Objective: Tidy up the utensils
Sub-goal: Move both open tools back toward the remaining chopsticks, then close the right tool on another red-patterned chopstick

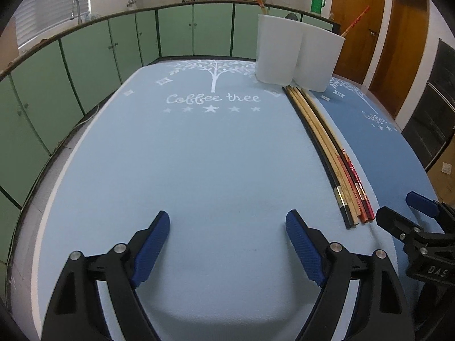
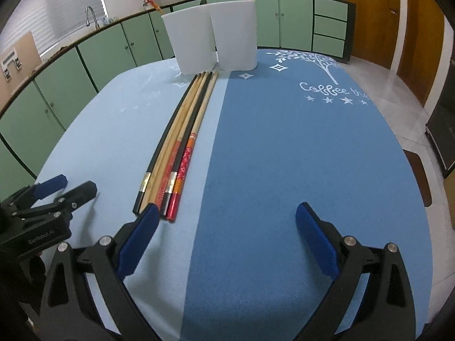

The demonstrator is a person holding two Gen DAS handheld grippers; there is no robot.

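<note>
Chopsticks (image 2: 182,139) lie beside "Coffee tree" mat (image 1: 199,156).

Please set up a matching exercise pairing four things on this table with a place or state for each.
Things:
1. chopsticks
2. left claw
3. white holders
4. right claw

Descriptions:
a. open over the light blue mat
b. standing at the far end
c. lying in a row beside the mat seam
d. open over the dark blue mat

Pairs: 1-c, 2-a, 3-b, 4-d
</note>
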